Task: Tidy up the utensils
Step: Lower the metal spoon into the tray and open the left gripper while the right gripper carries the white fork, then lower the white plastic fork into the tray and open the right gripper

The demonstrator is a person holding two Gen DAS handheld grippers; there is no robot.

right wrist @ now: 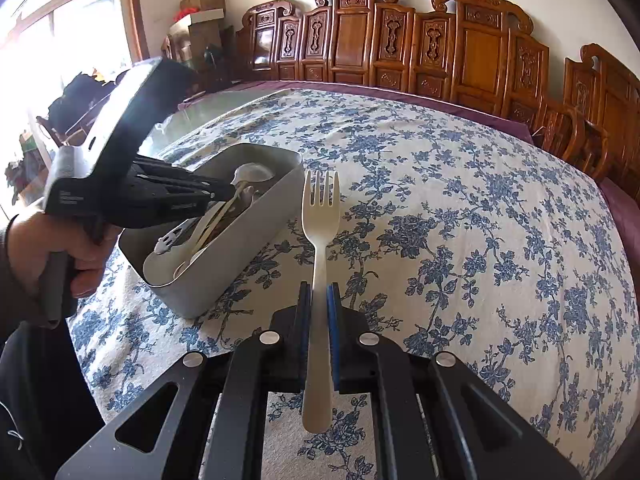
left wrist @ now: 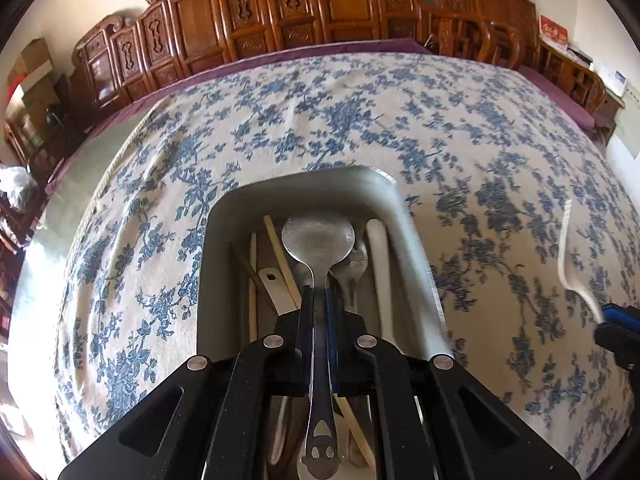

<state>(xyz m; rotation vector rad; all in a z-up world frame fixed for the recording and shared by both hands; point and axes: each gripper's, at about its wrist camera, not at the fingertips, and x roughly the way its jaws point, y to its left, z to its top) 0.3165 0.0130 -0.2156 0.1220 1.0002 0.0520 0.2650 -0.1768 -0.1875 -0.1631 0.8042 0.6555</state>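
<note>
My left gripper [left wrist: 320, 292] is shut on the handle of a metal spoon [left wrist: 318, 238], bowl forward, held over the grey utensil box [left wrist: 224, 216]. The box holds several utensils: chopsticks, a white spatula, metal spoons. From the right wrist view the left gripper [right wrist: 230, 192] reaches into the box [right wrist: 224, 292] from the left, held by a hand [right wrist: 28, 248]. My right gripper [right wrist: 319, 292] is shut on a cream plastic fork [right wrist: 320, 216], tines forward, held above the cloth to the right of the box. That fork [left wrist: 566, 256] and right gripper [left wrist: 608, 320] show at the left view's right edge.
A blue-flowered tablecloth [right wrist: 460, 220] covers the table. Carved wooden chairs [right wrist: 400, 44] line its far side. Cardboard boxes [right wrist: 200, 12] and clutter stand at the far left near a bright window [right wrist: 60, 40].
</note>
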